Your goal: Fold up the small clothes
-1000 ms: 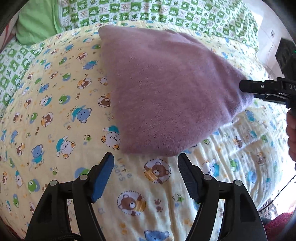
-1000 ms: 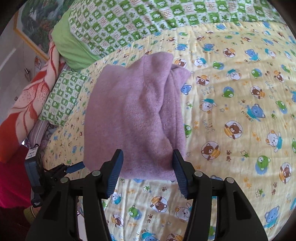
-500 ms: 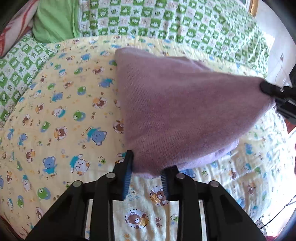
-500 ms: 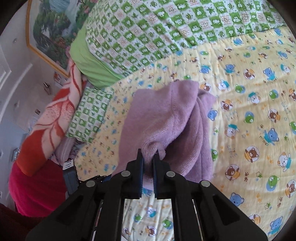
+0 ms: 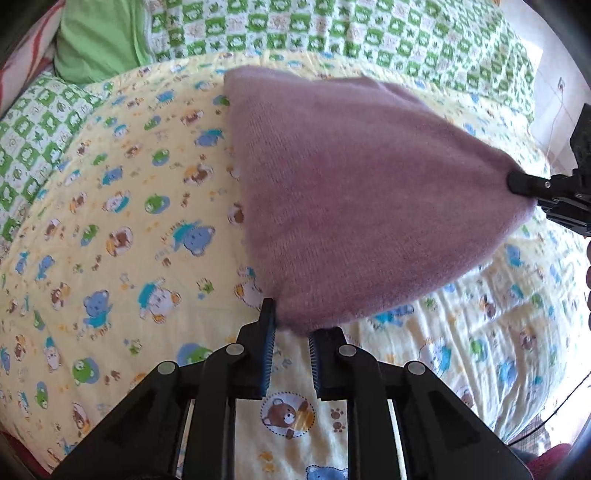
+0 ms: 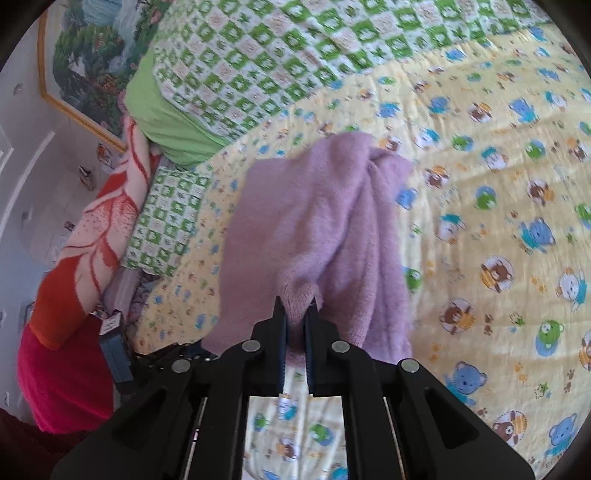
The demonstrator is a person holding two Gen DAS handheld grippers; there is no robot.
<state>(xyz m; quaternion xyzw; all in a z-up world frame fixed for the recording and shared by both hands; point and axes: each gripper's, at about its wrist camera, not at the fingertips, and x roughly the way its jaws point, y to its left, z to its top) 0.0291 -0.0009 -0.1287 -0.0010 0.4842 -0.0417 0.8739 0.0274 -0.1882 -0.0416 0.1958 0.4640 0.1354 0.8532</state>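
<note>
Item: purple knit garment (image 5: 354,206), lifted off my bed's bear-print quilt (image 5: 122,236), far end toward the checked pillow (image 5: 332,33) | my left tool (image 5: 291,332): clamped on near corner | my right tool (image 6: 294,325): clamped on bunched edge.

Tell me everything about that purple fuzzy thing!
The purple garment is soft, fuzzy knit cloth, plain lilac, already folded over itself. The left tool pinches one near corner and the right tool pinches another, lifting that edge. Its far end rests on the yellow bear-print sheet.
</note>
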